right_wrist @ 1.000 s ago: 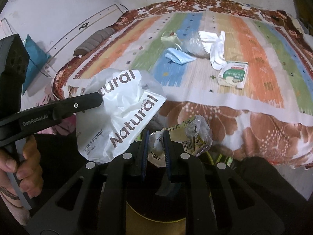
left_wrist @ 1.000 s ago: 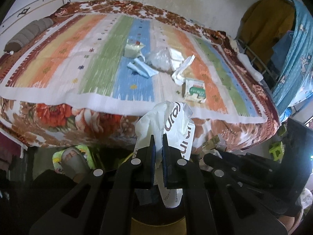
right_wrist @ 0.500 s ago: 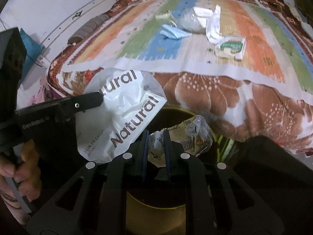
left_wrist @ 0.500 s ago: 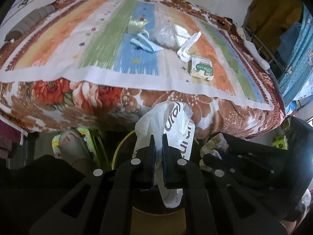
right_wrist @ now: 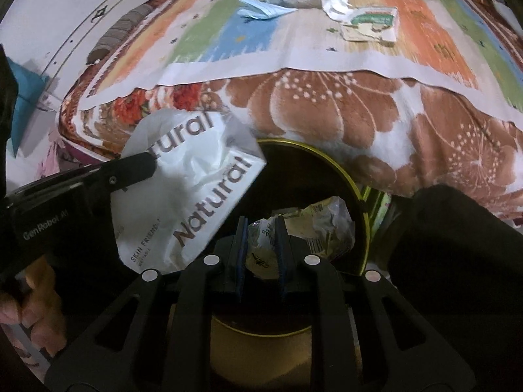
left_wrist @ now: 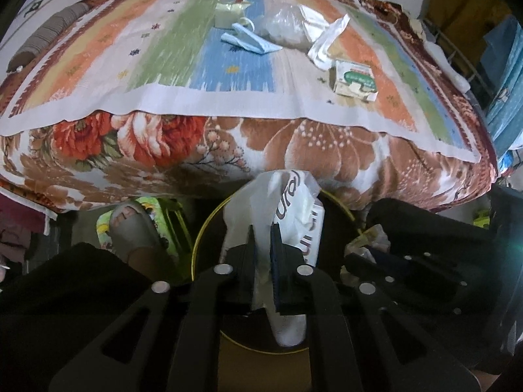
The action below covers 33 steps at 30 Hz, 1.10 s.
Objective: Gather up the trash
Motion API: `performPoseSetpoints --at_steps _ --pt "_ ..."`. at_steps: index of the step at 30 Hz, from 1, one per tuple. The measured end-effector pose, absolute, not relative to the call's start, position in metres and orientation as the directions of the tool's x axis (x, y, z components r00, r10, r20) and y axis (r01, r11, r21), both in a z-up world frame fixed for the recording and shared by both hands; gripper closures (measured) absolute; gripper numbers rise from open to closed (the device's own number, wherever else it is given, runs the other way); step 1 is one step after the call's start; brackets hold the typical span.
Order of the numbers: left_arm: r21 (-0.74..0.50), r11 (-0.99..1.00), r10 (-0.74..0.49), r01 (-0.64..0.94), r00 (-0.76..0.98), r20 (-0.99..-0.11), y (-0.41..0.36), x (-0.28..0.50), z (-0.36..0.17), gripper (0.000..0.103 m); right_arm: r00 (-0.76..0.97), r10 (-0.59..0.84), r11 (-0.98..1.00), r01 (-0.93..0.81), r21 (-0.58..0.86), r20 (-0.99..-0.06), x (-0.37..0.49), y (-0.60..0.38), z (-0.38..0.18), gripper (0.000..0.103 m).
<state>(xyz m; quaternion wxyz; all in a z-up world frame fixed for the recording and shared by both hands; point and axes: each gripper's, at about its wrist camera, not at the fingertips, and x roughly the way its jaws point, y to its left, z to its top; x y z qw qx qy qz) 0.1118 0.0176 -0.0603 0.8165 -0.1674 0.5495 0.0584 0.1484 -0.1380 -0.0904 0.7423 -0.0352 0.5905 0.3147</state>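
Note:
My left gripper (left_wrist: 262, 228) has a white "Natural" plastic wrapper (left_wrist: 291, 196) between its pads, and its jaws are opening. It hangs over a round bin with a yellow rim (left_wrist: 196, 245). In the right wrist view the same wrapper (right_wrist: 196, 176) sticks out from the left gripper's tip (right_wrist: 153, 163). My right gripper (right_wrist: 260, 225) has a crumpled clear-and-yellow wrapper (right_wrist: 330, 225) between its pads above the bin's rim (right_wrist: 340, 170), and its jaws are opening too. On the bed lie a blue face mask (left_wrist: 251, 40), a clear bag (left_wrist: 284, 26), a white strip (left_wrist: 327, 42) and a small carton (left_wrist: 354, 80).
The bin stands on the floor against a bed with a striped mat (left_wrist: 163, 65) over a floral blanket (left_wrist: 327, 150). A foot in a sandal (left_wrist: 130, 225) is left of the bin. A person's hand (right_wrist: 29, 294) grips the left tool. Hanging clothes (left_wrist: 503, 65) are at the right.
Both grippers have sunk toward the bin and tipped further down; the bed has risen in both views. Both pairs of jaws stand a little wider than before, each with its wrapper still between them.

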Motion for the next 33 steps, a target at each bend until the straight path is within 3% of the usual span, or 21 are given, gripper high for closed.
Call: performPoseSetpoints --at_steps 1,3,8,18,24,31,33 --pt "-0.226 0.935 -0.109 -0.274 0.384 -0.917 0.018 0.113 -0.062 0.080 0.092 0.429 0.801 -0.498 0.331 -0.899 0.150 -0.138 -0.093 0.080" --pt "-0.243 0.930 -0.122 -0.277 0.389 -0.913 0.020 0.113 -0.062 0.064 0.071 0.439 0.801 -0.482 0.354 -0.896 0.152 -0.139 -0.096 0.063" --pt "-0.261 0.914 -0.120 -0.310 0.410 -0.904 0.029 0.114 -0.057 0.062 0.091 0.429 0.808 -0.484 0.337 -0.899 0.153 -0.138 -0.097 0.057" --pt "-0.289 0.908 -0.121 -0.303 0.471 -0.874 0.043 0.116 -0.037 0.046 0.163 0.448 0.804 -0.503 0.317 -0.879 0.162 -0.142 -0.075 0.044" --pt "-0.315 0.891 -0.119 -0.327 0.501 -0.857 0.059 0.120 -0.025 0.034 0.193 0.467 0.809 -0.488 0.329 -0.863 0.175 -0.148 -0.062 0.043" --pt "-0.303 0.907 -0.098 -0.294 0.553 -0.828 0.065 0.129 -0.004 0.008 0.350 0.443 0.798 -0.573 0.186 -0.825 0.179 -0.140 -0.024 0.022" --pt "-0.258 0.922 -0.047 -0.290 0.577 -0.816 0.066 0.133 0.006 0.006 0.356 0.467 0.788 -0.583 0.199 -0.809 0.183 -0.140 -0.019 0.016"
